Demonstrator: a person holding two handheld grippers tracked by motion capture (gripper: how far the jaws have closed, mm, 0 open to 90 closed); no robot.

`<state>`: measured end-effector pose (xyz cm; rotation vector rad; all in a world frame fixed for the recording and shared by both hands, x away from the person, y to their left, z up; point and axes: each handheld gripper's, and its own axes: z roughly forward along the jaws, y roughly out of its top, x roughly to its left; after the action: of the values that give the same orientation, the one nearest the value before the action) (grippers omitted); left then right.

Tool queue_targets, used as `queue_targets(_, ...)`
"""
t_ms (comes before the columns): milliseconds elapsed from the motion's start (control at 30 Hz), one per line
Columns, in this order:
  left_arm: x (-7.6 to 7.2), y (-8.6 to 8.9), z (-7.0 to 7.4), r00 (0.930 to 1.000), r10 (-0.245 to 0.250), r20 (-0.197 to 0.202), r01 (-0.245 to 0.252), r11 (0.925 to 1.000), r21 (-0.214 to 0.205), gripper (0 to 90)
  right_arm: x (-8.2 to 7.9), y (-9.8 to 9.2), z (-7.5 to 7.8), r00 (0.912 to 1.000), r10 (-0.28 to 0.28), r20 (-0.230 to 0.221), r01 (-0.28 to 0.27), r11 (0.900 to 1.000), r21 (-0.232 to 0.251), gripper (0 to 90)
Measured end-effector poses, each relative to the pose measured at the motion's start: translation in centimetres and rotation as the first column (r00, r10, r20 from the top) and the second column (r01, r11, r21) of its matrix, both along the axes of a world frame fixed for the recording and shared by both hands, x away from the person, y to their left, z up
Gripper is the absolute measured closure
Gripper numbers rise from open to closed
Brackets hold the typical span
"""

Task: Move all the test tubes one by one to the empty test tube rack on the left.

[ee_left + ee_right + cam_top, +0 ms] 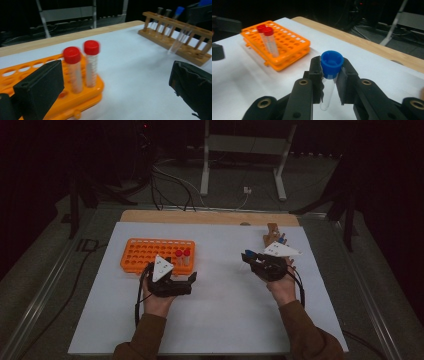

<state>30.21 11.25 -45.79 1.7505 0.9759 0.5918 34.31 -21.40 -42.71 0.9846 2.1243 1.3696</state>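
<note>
Blue-capped tube (329,75) gripped in right claw (329,82) above the white desk (225,310).
Left claw (112,87) stands wide beside the orange rack (145,254) with two red-capped tubes (82,67); wooden rack (175,35) sits far right.

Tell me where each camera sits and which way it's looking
High view: above the person's side, looking forward and down on the white table; both forearms show.
Left gripper view: on the left tongs, facing the wooden rack.
Right gripper view: on the right tongs, clamping a blue-capped tube.
All share the orange rack.
</note>
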Motion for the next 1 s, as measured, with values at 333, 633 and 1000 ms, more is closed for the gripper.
queue_targets(333,0.0,-3.6,-0.4,0.9952,-0.096,-0.017,0.097,0.995,0.026,0.4,-0.5,2.2,-0.4,0.9965,0.076,-0.034,-0.076,0.997,0.014,76.2)
queue_targets(633,0.7,-7.0,-1.1,0.9875,-0.15,-0.049,0.152,0.9879,0.033,4.3,-0.9,3.7,-0.7,0.9912,0.121,-0.053,-0.12,0.9924,0.027,76.2)
queue_targets(1000,1.0,-8.7,-1.4,0.98,-0.195,-0.039,0.196,0.9805,0.017,42.8,-1.0,4.6,-0.9,0.9865,0.147,-0.072,-0.145,0.9886,0.041,76.1)
